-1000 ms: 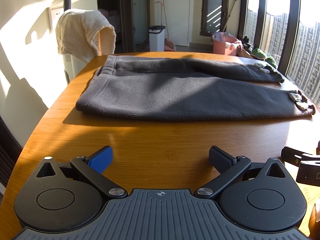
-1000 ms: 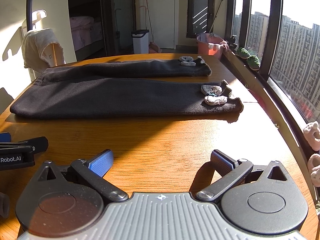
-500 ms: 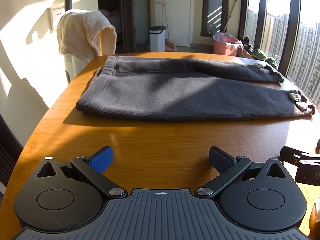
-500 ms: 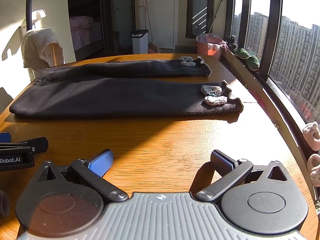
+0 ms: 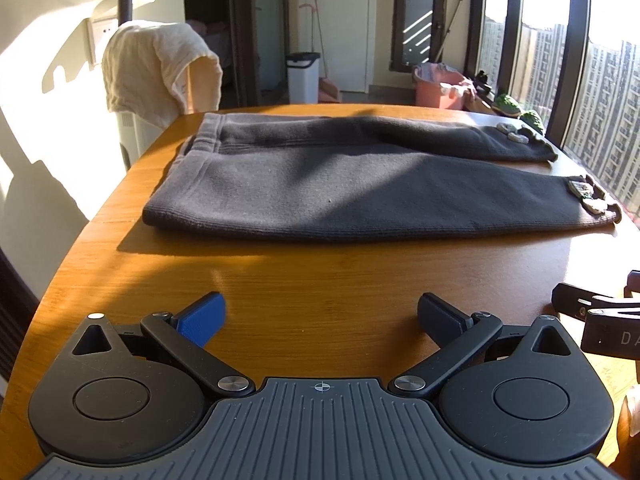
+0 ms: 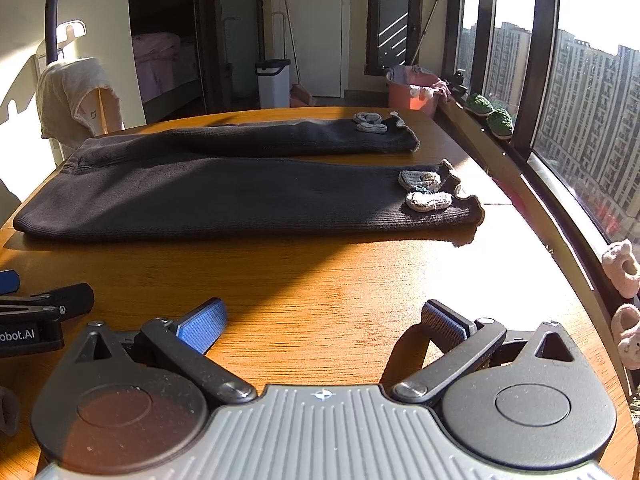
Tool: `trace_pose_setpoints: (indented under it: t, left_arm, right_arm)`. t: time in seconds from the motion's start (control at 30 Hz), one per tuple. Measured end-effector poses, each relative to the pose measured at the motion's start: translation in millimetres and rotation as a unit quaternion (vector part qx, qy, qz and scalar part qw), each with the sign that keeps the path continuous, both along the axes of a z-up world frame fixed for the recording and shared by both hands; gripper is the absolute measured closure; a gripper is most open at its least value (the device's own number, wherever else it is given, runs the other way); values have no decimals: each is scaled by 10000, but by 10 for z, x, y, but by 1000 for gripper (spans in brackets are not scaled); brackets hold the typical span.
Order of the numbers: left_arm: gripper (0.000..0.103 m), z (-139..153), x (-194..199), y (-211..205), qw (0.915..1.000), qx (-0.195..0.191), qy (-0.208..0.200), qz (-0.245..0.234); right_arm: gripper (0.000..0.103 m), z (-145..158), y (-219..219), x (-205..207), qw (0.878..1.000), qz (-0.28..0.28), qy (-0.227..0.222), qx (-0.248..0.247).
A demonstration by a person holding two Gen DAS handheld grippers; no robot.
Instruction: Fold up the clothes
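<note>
Dark grey trousers [image 5: 320, 184] lie flat across the wooden table [image 5: 320, 280], waistband to the left, both legs stretched to the right. Small knitted patches [image 6: 426, 192] sit near each leg's cuff. My left gripper [image 5: 320, 316] hovers open over bare wood in front of the near leg, nothing between its fingers. My right gripper [image 6: 322, 322] is also open and empty, short of the near leg [image 6: 240, 204], towards the cuff end. Each gripper shows at the edge of the other's view: the right gripper [image 5: 600, 316] and the left gripper [image 6: 40, 312].
A cream towel [image 5: 156, 68] hangs over a chair beyond the table's far left corner. A white bin [image 5: 303, 76] and a pink tub [image 5: 440, 90] stand on the floor behind. The window sill [image 6: 520, 168] runs along the table's right edge with green slippers [image 6: 492, 114] and pink slippers [image 6: 622, 272].
None beyond a slight drift of the left wrist view; both grippers stay open in the same places and the trousers have not moved.
</note>
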State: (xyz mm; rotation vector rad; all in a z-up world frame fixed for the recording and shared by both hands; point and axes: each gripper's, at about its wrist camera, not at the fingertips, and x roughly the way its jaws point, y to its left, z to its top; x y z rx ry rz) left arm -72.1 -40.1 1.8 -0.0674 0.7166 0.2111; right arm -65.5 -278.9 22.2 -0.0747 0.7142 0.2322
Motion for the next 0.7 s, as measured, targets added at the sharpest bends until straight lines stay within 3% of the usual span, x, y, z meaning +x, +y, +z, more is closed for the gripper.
trace_pose_setpoints:
  t: [0.53, 0.7]
  left_arm:
    - [0, -2, 32, 13, 10000, 8, 3, 7]
    - [0, -1, 29, 17, 10000, -1, 3, 9]
  right_arm:
    - [0, 1, 14, 71, 10000, 53, 5, 3]
    - [0, 3, 21, 143, 9995, 324, 13, 0]
